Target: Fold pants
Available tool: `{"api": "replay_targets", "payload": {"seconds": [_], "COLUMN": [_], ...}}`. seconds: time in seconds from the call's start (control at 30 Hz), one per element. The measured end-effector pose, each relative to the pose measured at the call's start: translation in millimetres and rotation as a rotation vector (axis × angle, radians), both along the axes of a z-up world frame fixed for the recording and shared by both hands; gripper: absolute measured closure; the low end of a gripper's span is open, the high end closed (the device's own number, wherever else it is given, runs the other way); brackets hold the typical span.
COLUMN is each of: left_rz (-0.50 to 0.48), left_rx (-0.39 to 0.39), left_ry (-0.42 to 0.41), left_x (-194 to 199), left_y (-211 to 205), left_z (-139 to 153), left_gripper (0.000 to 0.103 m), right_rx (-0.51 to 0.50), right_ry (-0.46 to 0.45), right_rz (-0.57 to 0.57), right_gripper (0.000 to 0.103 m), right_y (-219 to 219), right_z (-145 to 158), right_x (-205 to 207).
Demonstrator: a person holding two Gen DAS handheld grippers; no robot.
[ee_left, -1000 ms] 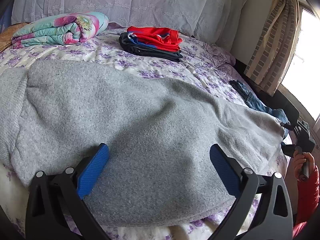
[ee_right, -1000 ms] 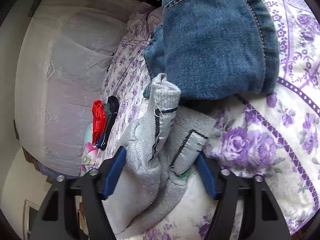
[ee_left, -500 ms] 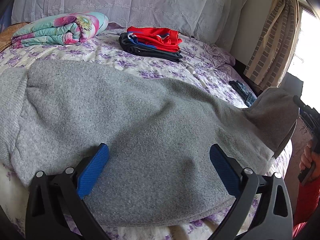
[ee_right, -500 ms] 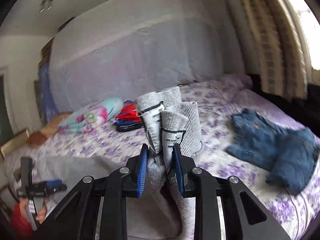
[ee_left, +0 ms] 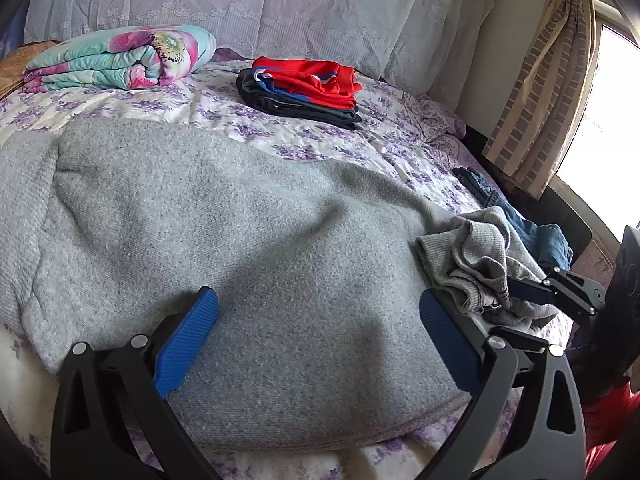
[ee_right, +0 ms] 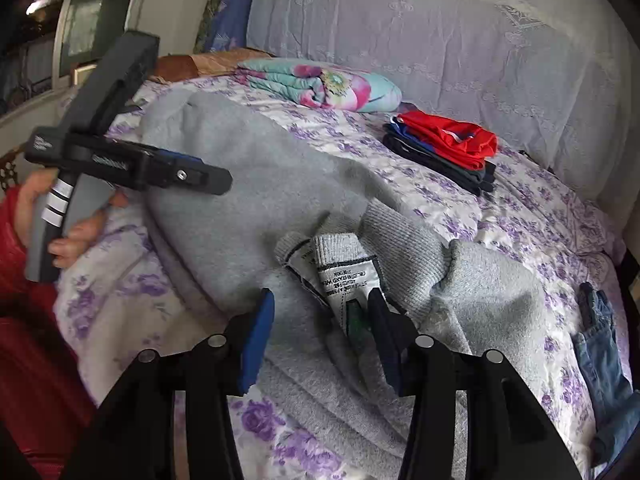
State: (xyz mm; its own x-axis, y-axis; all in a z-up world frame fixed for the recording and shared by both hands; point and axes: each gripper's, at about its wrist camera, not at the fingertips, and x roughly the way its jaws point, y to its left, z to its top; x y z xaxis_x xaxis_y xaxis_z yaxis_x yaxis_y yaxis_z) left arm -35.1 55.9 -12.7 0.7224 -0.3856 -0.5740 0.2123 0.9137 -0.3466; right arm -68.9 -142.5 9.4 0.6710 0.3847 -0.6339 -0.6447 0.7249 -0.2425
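Now grey pants point(ee_left: 248, 264) lie spread on bed point(ee_left: 320, 132), cuffs folded onto them. Right gripper point(ee_right: 320, 320) fingers just opened, apart around cuff label, unclamped; left gripper point(ee_left: 316, 332) wide apart, empty. Risk: bunched cuffs give a crooked fold.

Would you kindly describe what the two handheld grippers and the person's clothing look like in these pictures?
Both the left gripper and the right gripper have black angular frames with silver pivot bolts and two ribbed blue pads each. From the right wrist view, the left gripper's grey handle bears a white label with black stripes, and small white lettering marks its body. The person wears a red sleeve. No cables show.
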Motion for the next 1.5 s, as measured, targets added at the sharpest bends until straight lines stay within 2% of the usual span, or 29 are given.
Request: {"api": "replay_targets", "payload": {"seconds": [0.07,0.13,0.17,0.23,0.27,0.3,0.33,0.37,0.4,0.47,0.5,0.57,0.67,0.73,0.77,0.8,0.87,0.9,0.97,1.07,1.13,1.23,1.5], "left_rz": [-0.002,-0.002,-0.002,-0.002,-0.002,-0.001,-0.002,-0.001,-0.002,-0.005,-0.004,0.003,0.079,0.157,0.177,0.184,0.243,0.253,0.267,0.292,0.337,0.37,0.455], "left_rx": [-0.003,-0.002,-0.003,-0.004,-0.003,-0.002,-0.001,-0.002,-0.007,-0.025,-0.032,-0.057,-0.12,-0.164,-0.221,-0.299,-0.43,-0.479,-0.515,-0.475,-0.399,-0.297,-0.219], "left_ry": [-0.002,-0.001,-0.002,-0.002,-0.002,-0.002,-0.001,0.0,0.001,0.005,0.012,0.017,0.016,0.04,0.058,0.082,0.135,0.142,0.132,0.142,0.178,0.188,0.108], "left_x": [0.2,0.3,0.3,0.3,0.3,0.1,0.8,0.8,1.2,1.4,0.3,-7.2,-29.0,-43.3,-49.3,-53.9,-58.9,-59.1,-56.9,-42.8,-30.7,-23.5,-20.7], "left_y": [0.6,0.9,0.9,0.7,0.5,0.4,1.1,1.2,1.8,4.1,5.7,11.9,36.2,61.6,75.9,89.2,112.6,119.9,123.8,115.5,107.6,98.0,89.0], "left_z": [0.2,0.0,0.0,-0.2,-0.2,-0.3,-0.3,-0.2,-0.1,1.4,3.0,10.3,23.4,23.8,21.1,16.6,4.2,-0.8,-2.5,-0.7,-2.6,-2.6,-5.6], "left_gripper": [0.005,0.005,0.005,0.005,0.005,0.005,0.005,0.005,0.005,0.005,0.005,0.005,0.005,0.005,0.005,0.005,0.005,0.005,0.005,0.005,0.005,0.005,0.005], "right_rx": [0.139,0.253,0.271,0.229,0.188,0.128,0.069,0.071,0.073,0.102,0.136,0.238,0.294,0.23,0.186,0.202,0.291,0.319,0.347,0.33,0.336,0.359,0.418], "right_ry": [0.04,0.045,0.036,0.022,0.053,0.121,0.162,0.109,0.107,0.153,0.164,0.129,0.086,0.141,0.186,0.181,0.196,0.208,0.213,0.195,0.195,0.199,0.194], "right_rz": [-0.005,-0.097,-0.16,-0.297,-0.338,-0.349,-0.345,-0.338,-0.342,-0.334,-0.331,-0.333,-0.349,-0.355,-0.348,-0.333,-0.324,-0.317,-0.312,-0.312,-0.312,-0.308,-0.297], "right_gripper": [0.053,0.053,0.053,0.053,0.05,0.036,0.033,0.031,0.03,0.03,0.03,0.029,0.014,0.007,0.004,0.003,0.003,0.003,0.003,0.003,0.003,0.003,0.003], "right_y": [-16.6,-35.2,-42.4,-47.9,-45.6,-40.0,-32.6,-29.2,-28.2,-34.0,-40.4,-56.4,-72.1,-71.6,-68.9,-70.3,-81.6,-85.6,-89.6,-85.9,-85.9,-89.5,-97.1], "right_z": [25.1,45.2,48.3,41.1,29.0,10.2,-9.4,-14.5,-13.7,-4.8,2.3,20.1,29.2,8.1,-10.0,-21.4,-15.9,-16.4,-17.6,-17.3,-17.1,-16.3,-15.5], "right_x": [4.0,16.3,23.4,44.5,57.3,69.8,76.6,73.9,73.7,76.8,76.2,67.5,57.6,67.5,74.7,75.2,76.1,77.5,78.1,75.8,75.8,75.9,73.6]}}
